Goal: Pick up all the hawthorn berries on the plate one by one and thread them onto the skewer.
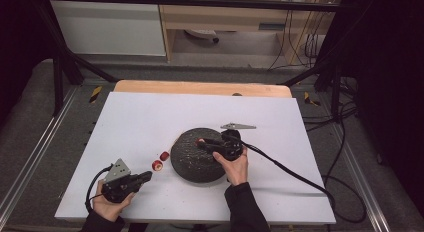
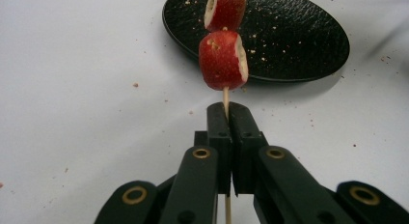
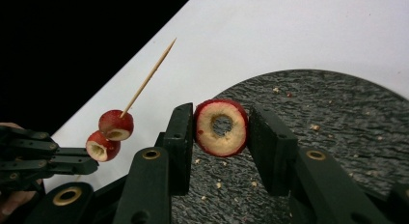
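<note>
White table (image 1: 150, 117): black textured plate (image 1: 192, 159) at centre, crumbs scattered on it. Right gripper (image 3: 222, 130) over the plate, jaws clamped on a cored red fruit slice (image 3: 221, 128). Left gripper (image 2: 226, 110) near the table's front left, jaws closed on a wooden skewer (image 2: 225, 96) carrying two red fruit pieces (image 2: 223, 60), just beside the plate's left edge. Nothing lies between slice and skewer tip.

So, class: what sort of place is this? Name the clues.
Probably a lab recording bench, not a kitchen: a white table sheet inside a black metal frame, trailing cables, and a cabled black hand-held gripper.
</note>
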Tool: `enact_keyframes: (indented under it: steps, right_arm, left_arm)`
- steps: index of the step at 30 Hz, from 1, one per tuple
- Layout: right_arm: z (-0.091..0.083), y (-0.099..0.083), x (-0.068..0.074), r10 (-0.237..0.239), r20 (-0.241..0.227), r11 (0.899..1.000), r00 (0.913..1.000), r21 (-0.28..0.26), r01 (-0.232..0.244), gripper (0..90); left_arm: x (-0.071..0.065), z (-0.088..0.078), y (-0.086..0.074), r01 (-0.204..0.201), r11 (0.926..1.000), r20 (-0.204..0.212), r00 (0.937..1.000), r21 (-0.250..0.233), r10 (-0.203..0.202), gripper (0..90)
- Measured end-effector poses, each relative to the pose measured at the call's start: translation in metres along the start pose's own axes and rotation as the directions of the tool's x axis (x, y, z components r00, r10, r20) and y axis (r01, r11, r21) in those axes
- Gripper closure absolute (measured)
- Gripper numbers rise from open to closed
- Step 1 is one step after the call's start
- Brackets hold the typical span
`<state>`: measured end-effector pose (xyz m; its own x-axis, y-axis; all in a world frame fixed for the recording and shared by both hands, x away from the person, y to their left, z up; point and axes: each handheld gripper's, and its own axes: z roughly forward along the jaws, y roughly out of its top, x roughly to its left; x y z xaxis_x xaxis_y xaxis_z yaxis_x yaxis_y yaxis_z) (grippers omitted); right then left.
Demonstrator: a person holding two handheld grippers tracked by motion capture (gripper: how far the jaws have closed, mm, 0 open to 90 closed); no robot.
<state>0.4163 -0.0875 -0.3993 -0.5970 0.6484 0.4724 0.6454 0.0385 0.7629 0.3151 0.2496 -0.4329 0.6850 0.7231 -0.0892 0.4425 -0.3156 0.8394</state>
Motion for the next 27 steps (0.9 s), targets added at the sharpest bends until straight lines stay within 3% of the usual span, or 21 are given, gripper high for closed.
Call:
enact_keyframes:
  steps: [4,11,17,27]
  right_arm:
    - [-0.003,-0.01,-0.003,0.043,-0.026,0.997,0.9987,-0.062,-0.045,63.0]
    - [-0.008,-0.021,-0.004,0.07,-0.043,0.984,0.9966,-0.161,-0.076,63.0]
    - [-0.01,-0.024,-0.004,0.09,-0.048,0.963,0.9948,-0.252,-0.099,63.0]
    - [-0.011,-0.022,-0.003,0.108,-0.079,0.929,0.991,-0.347,-0.129,63.0]
  left_arm:
    - [-0.002,0.001,0.001,-0.002,1.0,0.0,1.0,0.0,0.002,87.9]
    - [-0.005,0.003,0.002,0.0,1.0,-0.003,1.0,0.001,0.0,87.9]
    - [-0.008,0.005,0.003,0.001,1.0,-0.005,1.0,-0.002,-0.001,87.9]
    - [-0.016,0.01,0.007,0.011,0.9999,-0.01,0.9999,-0.011,-0.011,87.9]
